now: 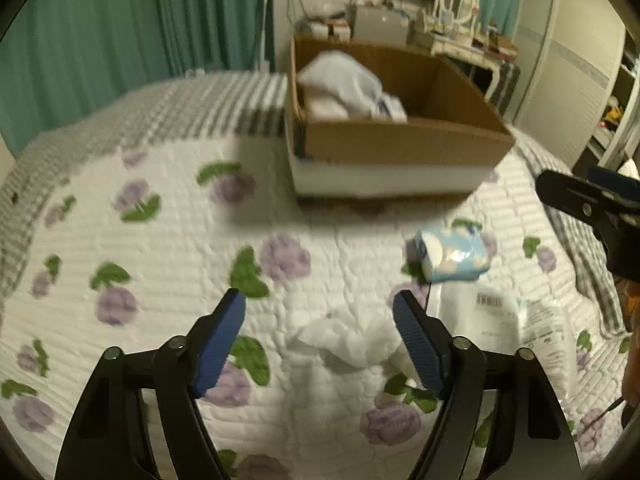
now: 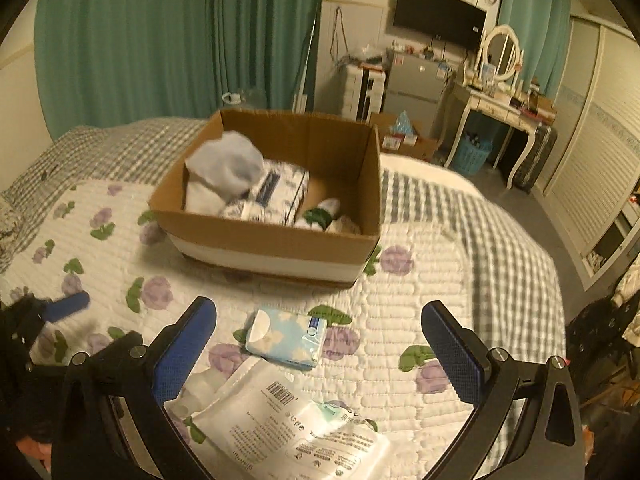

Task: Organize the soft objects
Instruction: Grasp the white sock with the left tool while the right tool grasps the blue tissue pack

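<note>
The cardboard box (image 2: 280, 236) stands on the bed's flowered quilt (image 1: 160, 264) and is already partly filled. A pale grey-white soft bundle (image 2: 228, 168) sits high in its left corner, with a printed white pack (image 2: 280, 192) beside it and a small green-and-white rolled item (image 2: 320, 212) toward the near right wall. About half the box floor looks bare.

Three soft items remain on the quilt, outside the box. A crumpled white cloth (image 1: 344, 340) lies directly ahead of the left tongs (image 1: 320, 308), whose blue pads are spread with nothing between them. A light blue tissue pack (image 2: 286, 336) lies just in front of the box. Touching it on the near side is a flat white plastic pouch (image 2: 288, 420) with a barcode, lying between the fingers of the right tongs (image 2: 320, 324), which are spread wide and do not press it.

Judgement: the work is roughly half done; three items are left to box, none yet gripped.
</note>
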A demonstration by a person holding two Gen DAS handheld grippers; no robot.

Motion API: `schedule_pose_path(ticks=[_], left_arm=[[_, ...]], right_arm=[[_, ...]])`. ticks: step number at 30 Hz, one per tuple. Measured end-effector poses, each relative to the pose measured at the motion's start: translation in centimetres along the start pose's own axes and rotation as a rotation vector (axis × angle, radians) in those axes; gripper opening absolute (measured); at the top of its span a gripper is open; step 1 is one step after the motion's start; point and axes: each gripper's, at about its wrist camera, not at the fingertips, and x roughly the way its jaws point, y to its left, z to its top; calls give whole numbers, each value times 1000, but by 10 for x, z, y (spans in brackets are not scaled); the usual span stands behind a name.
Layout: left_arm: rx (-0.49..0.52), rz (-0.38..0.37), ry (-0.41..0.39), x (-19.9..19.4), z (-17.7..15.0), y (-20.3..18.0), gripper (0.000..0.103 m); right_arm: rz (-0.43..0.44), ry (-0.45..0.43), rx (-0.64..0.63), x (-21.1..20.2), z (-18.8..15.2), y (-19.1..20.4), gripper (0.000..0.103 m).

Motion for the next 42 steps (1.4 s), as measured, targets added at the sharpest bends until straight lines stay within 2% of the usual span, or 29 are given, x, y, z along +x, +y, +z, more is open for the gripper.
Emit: schedule_pose_path(ticks=[12,23,26,29,30,32,33,36,42], left_arm=[[-9,-64,122,41,-20,-6,75],[-77,-79,145,66,-27,1,75],[-48,-45,131,66,-26,-6,65],[-37,-32,120,68,-23,-9,53],[-35,-27,113,67,-23,-9,47],[-34,-21,100,64,-24,-8,37],[-30,-17,91,63,-25,-7,34],[-29,-18,76,55,-25,-4,30],[9,-10,20,30,-24,-5,24]], right_arm=[[55,134,3,81,-15,10,103],[83,270,-20,144,-36,20,103],[75,305,-27,159,-41,23,103],[91,298,-16,159,-41,22,101],[105,294,-10,158,-40,20,99],[124,298,-2,156,-40,18,84],[127,301,1,155,-40,17,84],[149,305,9,148,-41,16,81],[148,246,17,113,-39,8,81]])
